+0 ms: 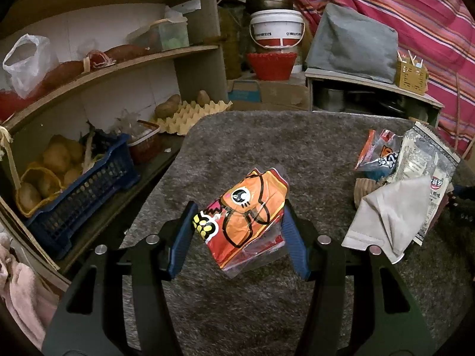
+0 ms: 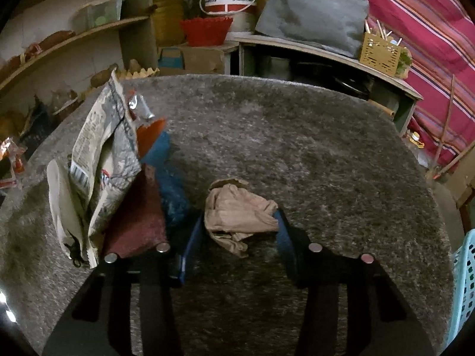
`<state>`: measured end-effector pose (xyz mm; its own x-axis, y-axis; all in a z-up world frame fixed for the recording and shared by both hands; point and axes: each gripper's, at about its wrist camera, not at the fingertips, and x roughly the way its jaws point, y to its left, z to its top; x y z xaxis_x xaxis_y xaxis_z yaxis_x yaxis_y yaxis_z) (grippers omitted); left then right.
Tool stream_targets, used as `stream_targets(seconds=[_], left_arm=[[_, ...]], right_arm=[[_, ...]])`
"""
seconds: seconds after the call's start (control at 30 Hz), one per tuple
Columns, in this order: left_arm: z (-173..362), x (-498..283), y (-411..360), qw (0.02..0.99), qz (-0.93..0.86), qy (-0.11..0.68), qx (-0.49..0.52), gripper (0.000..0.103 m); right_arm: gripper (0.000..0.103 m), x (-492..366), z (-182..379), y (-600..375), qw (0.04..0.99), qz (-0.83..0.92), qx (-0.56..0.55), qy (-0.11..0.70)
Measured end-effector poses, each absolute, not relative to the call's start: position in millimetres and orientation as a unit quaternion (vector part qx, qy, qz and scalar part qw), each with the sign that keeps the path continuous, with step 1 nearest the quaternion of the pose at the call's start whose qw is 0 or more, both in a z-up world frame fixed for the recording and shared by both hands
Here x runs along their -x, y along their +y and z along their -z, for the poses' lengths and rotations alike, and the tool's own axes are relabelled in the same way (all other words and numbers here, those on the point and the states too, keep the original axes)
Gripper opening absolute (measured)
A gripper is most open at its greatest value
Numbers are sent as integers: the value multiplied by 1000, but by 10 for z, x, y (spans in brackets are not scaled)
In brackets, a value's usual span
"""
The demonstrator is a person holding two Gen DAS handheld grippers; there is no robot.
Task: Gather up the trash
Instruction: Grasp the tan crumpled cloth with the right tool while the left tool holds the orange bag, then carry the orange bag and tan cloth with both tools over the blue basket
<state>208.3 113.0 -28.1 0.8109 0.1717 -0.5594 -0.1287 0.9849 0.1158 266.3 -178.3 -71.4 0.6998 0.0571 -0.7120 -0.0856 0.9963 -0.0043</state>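
Observation:
An orange and red snack wrapper [image 1: 246, 219] lies on the grey shaggy mat [image 1: 252, 148], between the spread blue fingers of my left gripper [image 1: 239, 212], which is open around it. A crumpled brown paper scrap [image 2: 237, 213] lies between the fingers of my right gripper [image 2: 240, 222], also open around it. A pile of more wrappers lies beside it: a grey and white printed bag [image 2: 101, 154], a dark red piece [image 2: 136, 219] and blue plastic [image 2: 172, 190]. The same pile shows at the right of the left wrist view [image 1: 409, 178].
Wooden shelves [image 1: 118, 65] stand to the left with a blue crate of potatoes [image 1: 77, 184] and an egg tray [image 1: 193, 112]. A white bucket [image 1: 277, 28], red bowl and grey covered box stand behind the mat. A light blue basket [image 2: 466, 281] is at the right edge.

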Motion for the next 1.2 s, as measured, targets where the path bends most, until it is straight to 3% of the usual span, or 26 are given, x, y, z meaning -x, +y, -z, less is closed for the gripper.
stream_targets(seconds=[0.63, 1.2], left_arm=[[99, -1986, 836, 957, -66, 277, -46, 55], [-110, -1919, 88, 966, -35, 247, -72, 55]], right_arm=[[47, -2336, 461, -2331, 936, 7, 11, 351], [47, -2044, 267, -2958, 943, 54, -2, 328]])
